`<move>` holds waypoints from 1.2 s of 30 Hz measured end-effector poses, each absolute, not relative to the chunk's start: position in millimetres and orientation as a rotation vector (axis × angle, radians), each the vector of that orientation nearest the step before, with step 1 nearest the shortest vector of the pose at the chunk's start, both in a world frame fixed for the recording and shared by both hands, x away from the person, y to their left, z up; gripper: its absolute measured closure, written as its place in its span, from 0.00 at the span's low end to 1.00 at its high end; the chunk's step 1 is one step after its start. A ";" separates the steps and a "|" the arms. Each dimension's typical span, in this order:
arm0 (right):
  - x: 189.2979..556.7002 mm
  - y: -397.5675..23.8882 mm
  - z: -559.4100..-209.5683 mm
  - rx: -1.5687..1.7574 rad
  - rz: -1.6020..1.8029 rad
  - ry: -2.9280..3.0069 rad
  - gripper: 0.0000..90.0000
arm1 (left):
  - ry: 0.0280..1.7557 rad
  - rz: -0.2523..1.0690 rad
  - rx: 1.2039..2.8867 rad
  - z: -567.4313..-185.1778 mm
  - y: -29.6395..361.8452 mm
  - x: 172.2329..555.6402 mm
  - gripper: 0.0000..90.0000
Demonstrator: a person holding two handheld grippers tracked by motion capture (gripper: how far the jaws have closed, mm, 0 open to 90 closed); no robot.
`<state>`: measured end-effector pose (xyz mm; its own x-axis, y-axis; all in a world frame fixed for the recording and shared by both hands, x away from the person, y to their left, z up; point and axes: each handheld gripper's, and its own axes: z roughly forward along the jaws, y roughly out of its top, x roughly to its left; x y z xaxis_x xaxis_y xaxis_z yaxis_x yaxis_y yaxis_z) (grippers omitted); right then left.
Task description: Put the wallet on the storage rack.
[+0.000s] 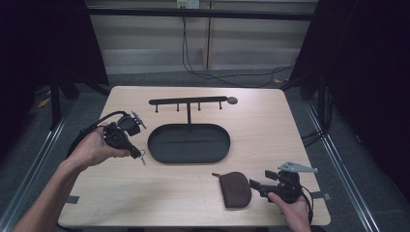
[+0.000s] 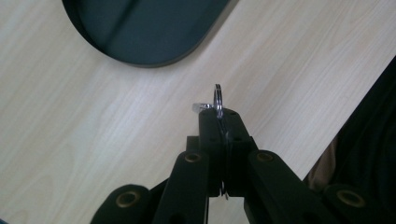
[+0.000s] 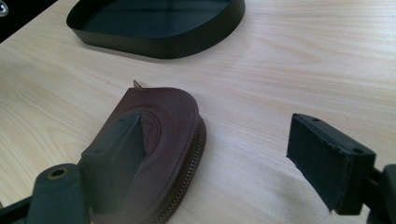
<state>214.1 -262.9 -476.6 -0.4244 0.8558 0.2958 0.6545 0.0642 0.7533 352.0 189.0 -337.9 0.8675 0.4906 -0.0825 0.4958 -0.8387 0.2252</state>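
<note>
Gripping a metal key ring (image 2: pixel 218 99) between jaws pressed tight together, the left gripper (image 1: pixel 140 155) hangs above the wooden table (image 1: pixel 145 193), left of the black oval tray (image 1: pixel 188 143); a small silver piece juts beside the ring. Behind the tray stands a black hook rack (image 1: pixel 188 102) with four pegs. Further right, a brown leather zip pouch (image 3: pixel 159 135) lies flat near the front edge. The right gripper (image 3: pixel 224 154) rests by it with jaws wide apart, one jaw over the pouch, the other over bare wood.
</note>
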 end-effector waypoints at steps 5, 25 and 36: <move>213.6 -262.2 -476.4 1.517 1.286 2.123 0.21 | 0.737 -0.027 2.782 -328.4 184.5 356.1 0.99; 214.1 -262.9 -476.8 1.523 1.292 2.122 0.21 | 0.792 0.059 2.729 -304.2 178.9 388.6 0.99; 213.4 -262.8 -476.4 1.531 1.298 2.118 0.21 | 0.786 0.062 2.733 -295.0 167.0 409.4 0.99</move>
